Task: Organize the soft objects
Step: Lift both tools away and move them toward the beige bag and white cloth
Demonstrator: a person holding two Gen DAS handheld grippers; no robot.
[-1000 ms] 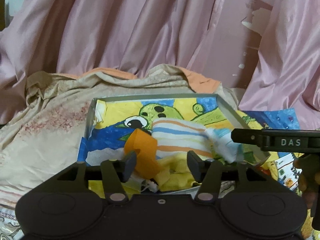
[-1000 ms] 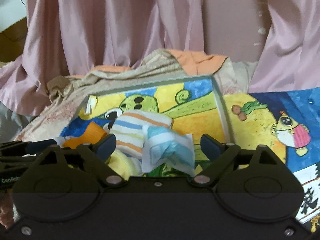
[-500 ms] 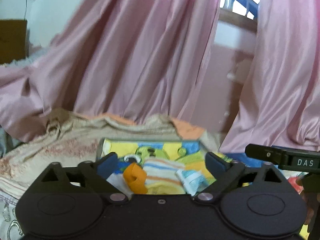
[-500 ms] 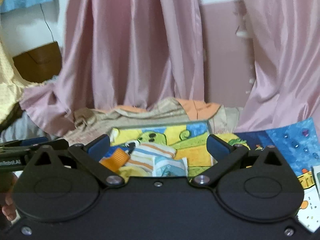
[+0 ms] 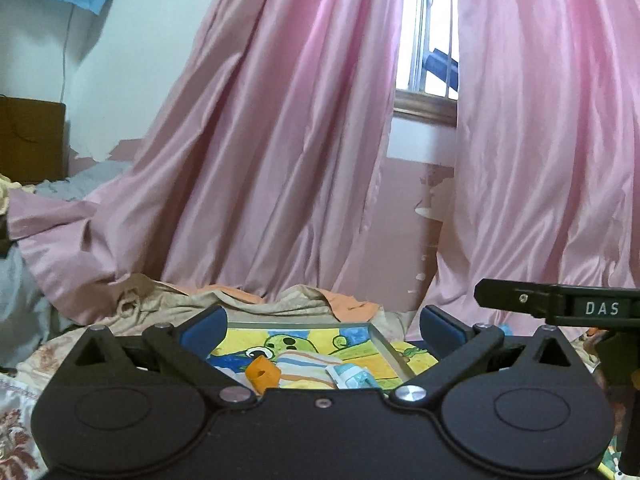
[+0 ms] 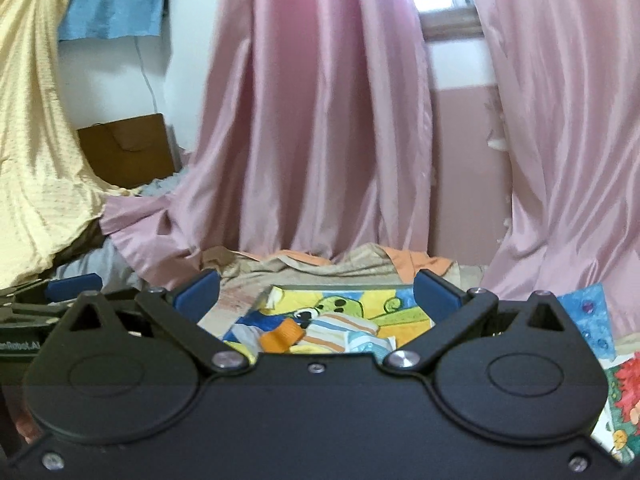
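A shallow metal tray [image 5: 378, 330] lined with a cartoon picture lies on the bed below both grippers. In it are an orange cloth [image 5: 262, 374], a striped cloth [image 5: 304, 365] and a pale blue-and-white cloth [image 5: 352, 376]. My left gripper [image 5: 322, 326] hovers above and short of the tray, jaws opening wide with nothing between the pads. My right gripper [image 6: 316, 292] is open and empty too, over the same tray [image 6: 340, 287], orange cloth [image 6: 284, 334] and striped cloth [image 6: 340, 326]. The gripper bodies hide the tray's near part.
Pink curtains [image 5: 280, 160] hang behind the bed with a window [image 5: 426, 40] between them. A crumpled beige cover [image 5: 160, 308] lies left of the tray. A colourful mat [image 6: 584, 312] lies to the right. A brown box [image 6: 124, 148] and a yellow cloth [image 6: 36, 140] are at the far left.
Both grippers have opened wide and drawn back and up from the tray. The cloths they were around stay in the tray. Both views now show more curtain and the window.
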